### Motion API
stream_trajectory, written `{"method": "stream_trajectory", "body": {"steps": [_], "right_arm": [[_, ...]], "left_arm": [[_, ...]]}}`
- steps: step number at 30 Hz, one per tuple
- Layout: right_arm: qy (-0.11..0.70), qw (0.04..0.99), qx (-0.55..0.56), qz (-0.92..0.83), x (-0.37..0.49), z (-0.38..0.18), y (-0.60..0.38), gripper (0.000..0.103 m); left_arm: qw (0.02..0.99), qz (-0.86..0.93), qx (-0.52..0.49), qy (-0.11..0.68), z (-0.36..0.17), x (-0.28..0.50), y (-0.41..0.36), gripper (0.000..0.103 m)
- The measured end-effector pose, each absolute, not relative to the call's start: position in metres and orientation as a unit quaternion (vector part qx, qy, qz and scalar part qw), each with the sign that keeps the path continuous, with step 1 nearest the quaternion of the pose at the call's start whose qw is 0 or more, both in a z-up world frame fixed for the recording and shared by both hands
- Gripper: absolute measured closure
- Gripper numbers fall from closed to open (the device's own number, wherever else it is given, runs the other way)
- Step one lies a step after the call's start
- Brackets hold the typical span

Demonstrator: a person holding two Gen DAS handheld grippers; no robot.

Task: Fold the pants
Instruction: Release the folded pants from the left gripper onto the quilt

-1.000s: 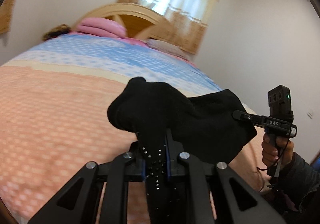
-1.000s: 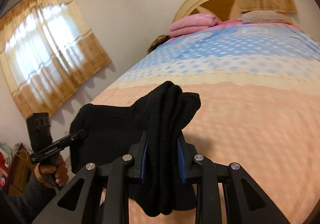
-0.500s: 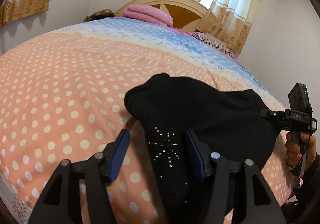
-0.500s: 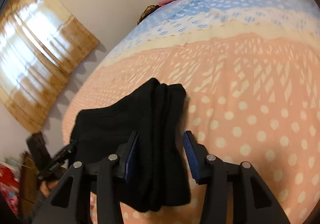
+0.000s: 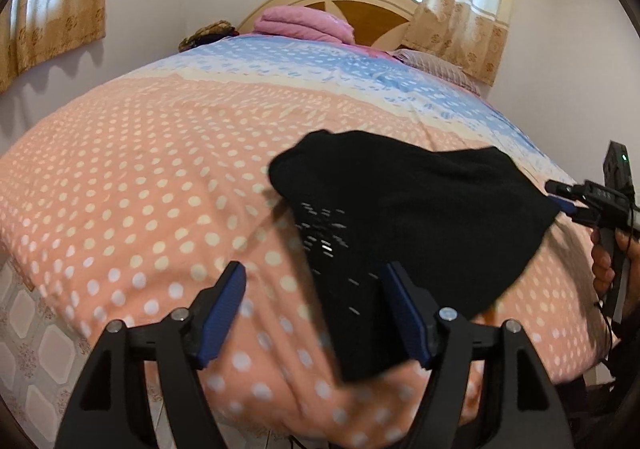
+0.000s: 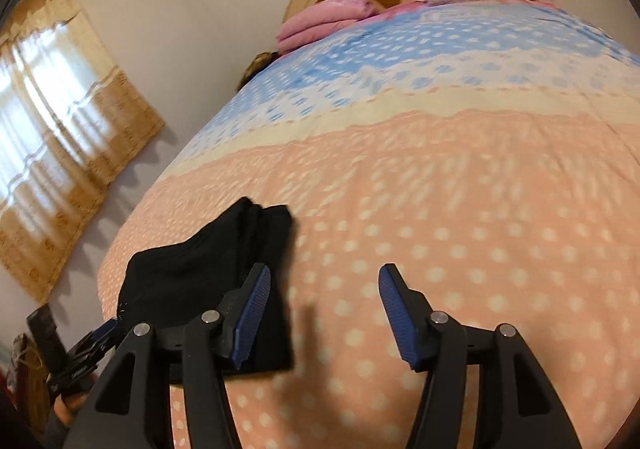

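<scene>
The folded black pants (image 5: 404, 217) lie on the dotted quilt (image 5: 140, 177). The left gripper (image 5: 316, 305) and right gripper (image 6: 324, 305) are both spread, holding nothing.

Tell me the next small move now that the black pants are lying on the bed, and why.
Probably draw both tongs back clear. The left tongs and right tongs are open, and the folded black pants rest on the dotted bedspread, so the fold looks done.
</scene>
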State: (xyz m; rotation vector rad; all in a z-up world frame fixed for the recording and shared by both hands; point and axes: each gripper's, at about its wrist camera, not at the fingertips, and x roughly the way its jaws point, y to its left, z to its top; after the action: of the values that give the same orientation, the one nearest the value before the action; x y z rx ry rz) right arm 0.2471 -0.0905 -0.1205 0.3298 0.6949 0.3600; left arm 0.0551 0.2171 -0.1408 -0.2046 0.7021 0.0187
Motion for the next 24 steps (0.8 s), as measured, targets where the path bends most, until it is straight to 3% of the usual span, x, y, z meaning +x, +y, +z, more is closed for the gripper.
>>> {"method": "stream_trajectory", "body": {"steps": [15, 19, 24], "right_arm": [[0.269, 0.940, 0.069, 0.198, 0.106, -0.080, -0.066, 0.044], [0.247, 0.944, 0.062, 0.210, 0.078, -0.068, -0.061, 0.044], [0.230, 0.946, 0.048, 0.223, 0.055, -0.062, -0.052, 0.044]], "left_arm": [[0.961, -0.004, -0.033, 0.275, -0.060, -0.004, 0.148, 0.026], [0.968, 0.001, -0.023, 0.248, -0.042, -0.013, 0.141, 0.018], [0.973, -0.003, -0.010, 0.230, -0.030, -0.019, 0.132, 0.018]]}}
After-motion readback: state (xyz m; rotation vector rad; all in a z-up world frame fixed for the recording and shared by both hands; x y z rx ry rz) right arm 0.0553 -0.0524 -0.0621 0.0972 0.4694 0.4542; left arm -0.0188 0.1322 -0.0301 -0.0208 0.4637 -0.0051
